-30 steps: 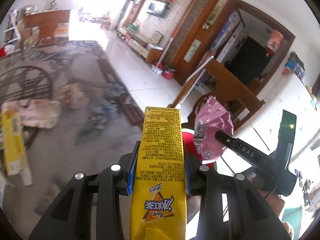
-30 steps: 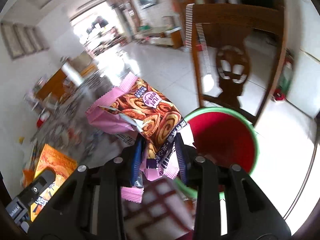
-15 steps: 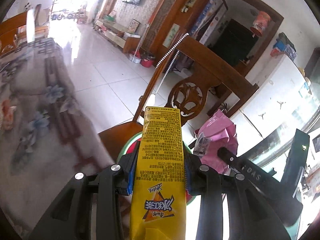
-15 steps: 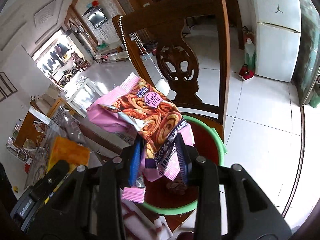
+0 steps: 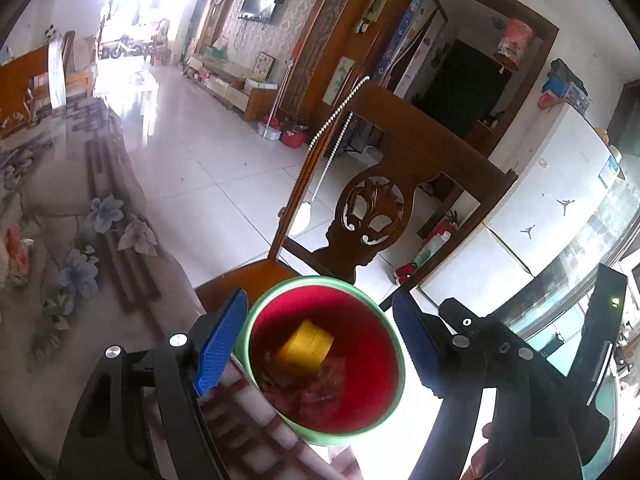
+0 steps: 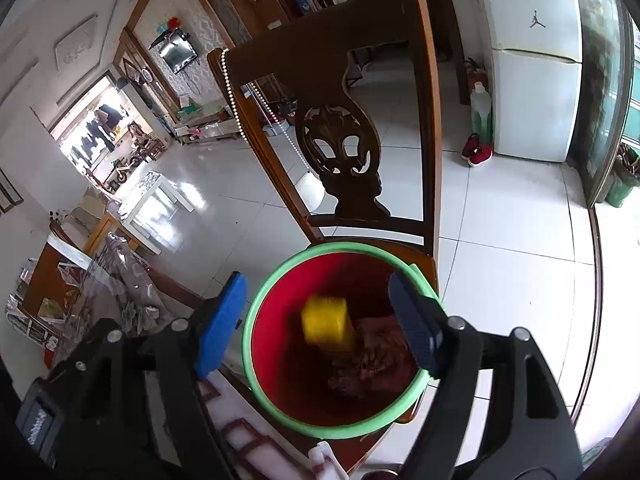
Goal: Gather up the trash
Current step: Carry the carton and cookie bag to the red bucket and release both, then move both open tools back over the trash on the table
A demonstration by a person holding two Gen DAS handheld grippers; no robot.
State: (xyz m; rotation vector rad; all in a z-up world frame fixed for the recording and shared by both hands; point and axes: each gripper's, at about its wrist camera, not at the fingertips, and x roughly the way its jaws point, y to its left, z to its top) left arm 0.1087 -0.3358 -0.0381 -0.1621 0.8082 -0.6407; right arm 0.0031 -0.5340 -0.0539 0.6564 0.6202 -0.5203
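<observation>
A red bucket with a green rim (image 5: 362, 304) (image 6: 280, 268) stands on a wooden chair seat. Inside lie the yellow drink carton (image 5: 306, 346) (image 6: 326, 320) and the pink snack wrapper (image 5: 320, 388) (image 6: 376, 352). My left gripper (image 5: 320, 344) is open and empty, its blue pads spread above the bucket's mouth. My right gripper (image 6: 316, 324) is open and empty too, right above the bucket. Its black body shows at the right of the left wrist view (image 5: 520, 364).
The carved wooden chair back (image 5: 380, 216) (image 6: 344, 148) rises behind the bucket. A table with a flowered glass-covered cloth (image 5: 60, 220) lies to the left, with its edge (image 6: 120, 300) beside the chair. A white fridge (image 6: 536, 100) stands at the right, on a white tiled floor.
Both grippers have opened over the bucket. The yellow carton left the left gripper and the pink wrapper left the right one; both now lie in the bucket.
</observation>
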